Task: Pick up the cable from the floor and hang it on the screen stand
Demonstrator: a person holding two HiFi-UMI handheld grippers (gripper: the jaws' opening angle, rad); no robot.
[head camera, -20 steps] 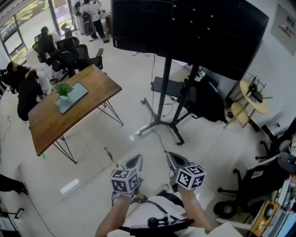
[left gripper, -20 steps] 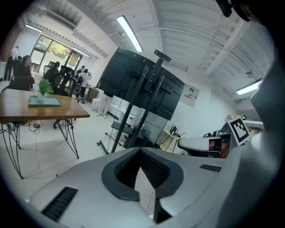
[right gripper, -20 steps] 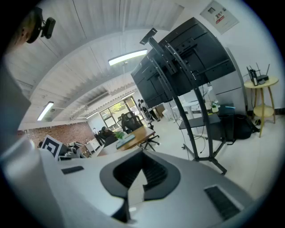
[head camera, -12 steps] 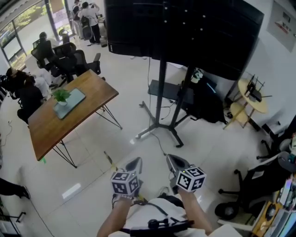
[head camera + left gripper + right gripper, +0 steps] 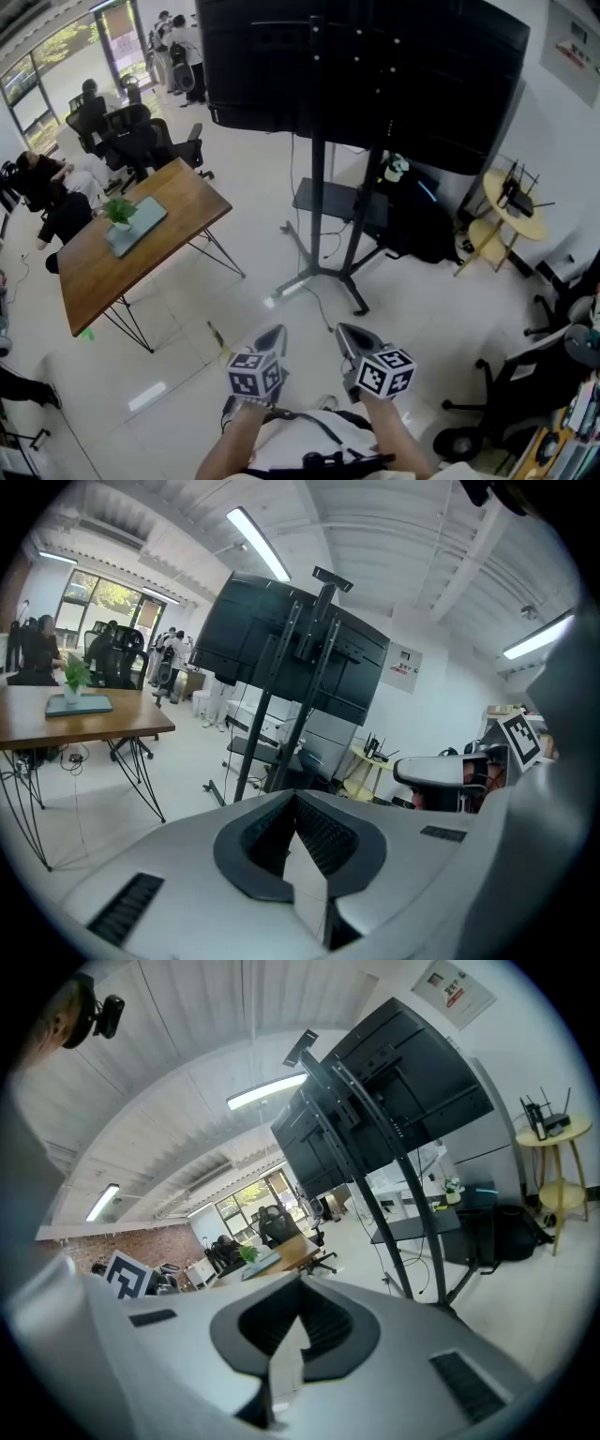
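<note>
Grippers nearest, low in the head view, side by side in front of the person's white top. Left gripper (image 5: pixel 271 337): the left gripper view shows its grey jaws closed tip to tip, ribbed black pads meeting, nothing between them. Right gripper (image 5: pixel 351 337): the right gripper view shows the same, jaws pressed together and empty. Each gripper view catches the other gripper's black-and-white marker cube at its edge.

Just beyond the jaw tips, in the head view only: thin dark cable (image 5: pixel 317 305) lying on the pale tiled floor (image 5: pixel 178 380), running from near the right gripper toward the foot of the stand. Small yellowish object (image 5: pixel 217 334) on the floor left of the left gripper; cannot tell what it is.

Middle distance: tall black metal screen stand (image 5: pixel 317 206) with splayed feet, carrying a large black screen (image 5: pixel 394 66) and a low black shelf (image 5: pixel 328 199). Both gripper views show the screen's rear mounting rails from below, and white ceiling strip lights.

Left of the stand: brown wooden table (image 5: pixel 159 253) on thin black legs, with a small green potted plant (image 5: pixel 120 211).

Far right: round yellow side table (image 5: pixel 514 204); the right gripper view shows a black device with antennas on it.

Far left: black office chairs (image 5: pixel 141 127), people (image 5: pixel 183 37) near the windows. A brick wall shows only in the right gripper view.
</note>
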